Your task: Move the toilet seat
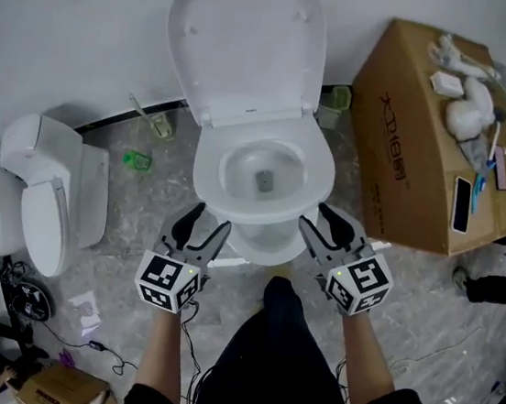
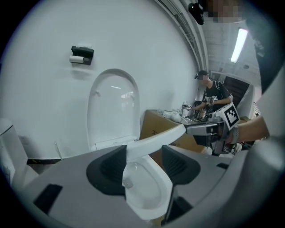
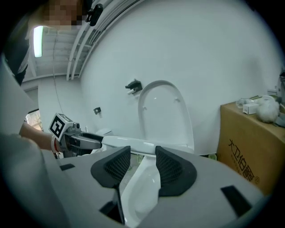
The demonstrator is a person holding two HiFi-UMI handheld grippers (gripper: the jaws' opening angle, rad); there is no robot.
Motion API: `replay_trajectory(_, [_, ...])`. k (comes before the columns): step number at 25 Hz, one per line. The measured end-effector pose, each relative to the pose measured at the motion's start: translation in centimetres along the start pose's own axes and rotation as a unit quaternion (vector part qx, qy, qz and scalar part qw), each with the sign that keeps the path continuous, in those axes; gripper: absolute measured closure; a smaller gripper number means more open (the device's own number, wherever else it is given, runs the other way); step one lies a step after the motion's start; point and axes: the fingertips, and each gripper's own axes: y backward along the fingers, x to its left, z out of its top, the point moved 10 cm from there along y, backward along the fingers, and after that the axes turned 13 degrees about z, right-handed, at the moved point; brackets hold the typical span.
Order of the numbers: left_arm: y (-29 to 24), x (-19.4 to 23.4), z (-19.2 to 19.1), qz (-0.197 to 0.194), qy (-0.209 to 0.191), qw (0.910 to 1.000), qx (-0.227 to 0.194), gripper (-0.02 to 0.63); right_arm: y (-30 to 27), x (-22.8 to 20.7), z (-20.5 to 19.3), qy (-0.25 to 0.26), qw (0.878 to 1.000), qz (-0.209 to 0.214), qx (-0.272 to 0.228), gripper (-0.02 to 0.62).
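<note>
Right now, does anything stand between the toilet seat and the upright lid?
Nothing visible does. The seat sits at the jaws of the left gripper and right gripper, front edge raised, and the gap back to the lid is bare.

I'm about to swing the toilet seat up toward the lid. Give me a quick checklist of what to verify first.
1. Left gripper on the white plastic toilet seat ring: ok, the ring runs between its jaws.
2. Right gripper on the ring: ok, its jaws close on the ring's front edge.
3. Ring free of the white ceramic bowl: ok, its front is raised above the rim.
4. White oval lid out of the way: ok, upright against the wall.
5. Brown cardboard box beside the toilet: ok, apart from the ring.
6. Hinge moving freely: cannot tell.
</note>
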Motion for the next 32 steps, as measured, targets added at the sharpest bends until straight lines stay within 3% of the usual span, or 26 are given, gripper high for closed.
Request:
replay_trajectory(6, [-1.3, 1.2, 6.0, 0.045, 0.020, 0.9979, -0.042, 0.414, -2.2, -2.3, 6.1, 0.020, 1.000, -0.009, -0.023, 0.447])
replay_trajectory(14, [-4.5, 3.0, 11.7, 0.110, 0.053, 0.9885, -0.089, 0.465, -5.5, -6.4, 11.9, 0.031, 0.997, -0.016, -0.063, 0.520])
replay_trajectory(21, [-7.1, 5.0, 15.0, 0.129, 0.057, 0.9844, -0.104, 0.477, -8.1, -8.8, 15.1, 0.034, 0.996, -0.028, -0.082, 0.546])
replay_trajectory(32, [-11.0, 8.8, 19.0, 0.122, 0.046, 0.9856, -0.108, 0.497, -12.3, -11.6, 19.3, 0.054, 0.993, -0.070, -0.080, 0.560])
